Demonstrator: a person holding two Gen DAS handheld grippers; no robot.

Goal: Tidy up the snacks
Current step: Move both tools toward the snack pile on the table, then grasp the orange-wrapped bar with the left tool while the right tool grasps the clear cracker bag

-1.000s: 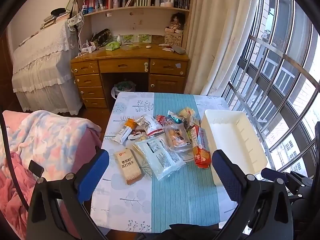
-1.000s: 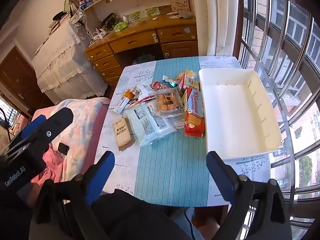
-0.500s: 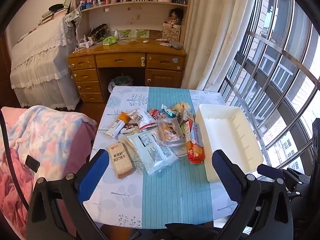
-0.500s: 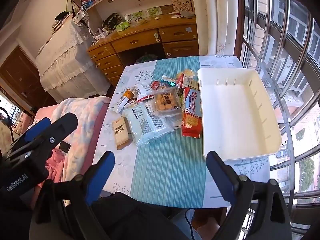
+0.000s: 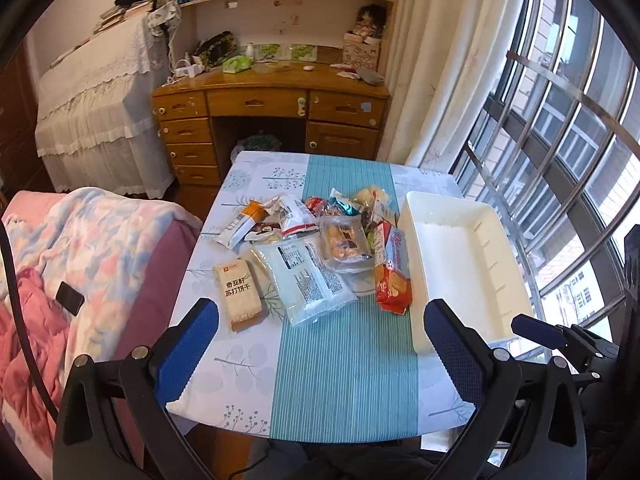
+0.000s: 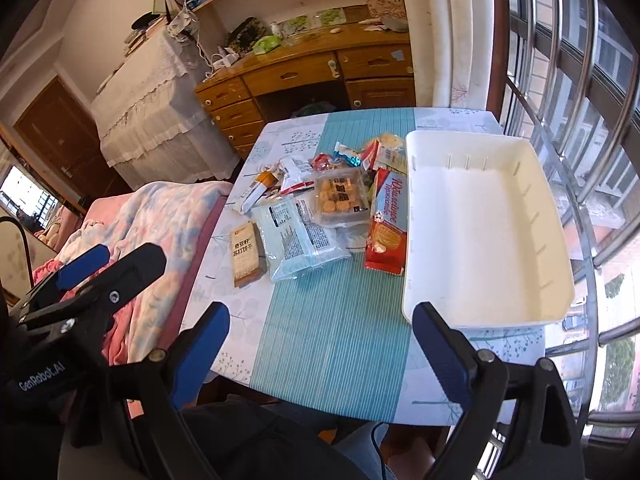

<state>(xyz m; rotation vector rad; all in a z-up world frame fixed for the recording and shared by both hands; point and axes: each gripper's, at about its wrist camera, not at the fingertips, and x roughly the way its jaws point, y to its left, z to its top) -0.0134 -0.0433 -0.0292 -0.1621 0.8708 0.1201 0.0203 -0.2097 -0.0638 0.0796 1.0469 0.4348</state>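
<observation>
Over the last second both views have drawn back and up: the table (image 5: 344, 376) shows more of its near edge than a second ago, and the snacks sit further up the frame. The packets themselves lie exactly as before, so nothing has been picked yet. By my reading the sorting is only about to start.

The left gripper (image 5: 320, 344) hangs over the table's near edge, jaws spread wide and holding nothing. The right gripper (image 6: 320, 344) does the same, released and empty, with the left gripper's body visible at its 9 o'clock.

The white bin (image 6: 548, 216) stands on the table at 3 o'clock of the snack pile and holds nothing at all; only its inner ribs show. Every snack is outside it. The red biscuit pack (image 6: 386, 228) lies along the bin's left wall, touching it or just beside it. At its 9 o'clock is the pale blue bag (image 6: 292, 240), partly under the clear cookie tray (image 6: 340, 200). The tan cracker pack (image 6: 246, 254) lies alone at the pile's 8 o'clock. Small wrapped pieces (image 6: 360, 152) crowd the far side at 12 o'clock.

The red pack is probably the easiest first transfer, being nearest the bin.
</observation>
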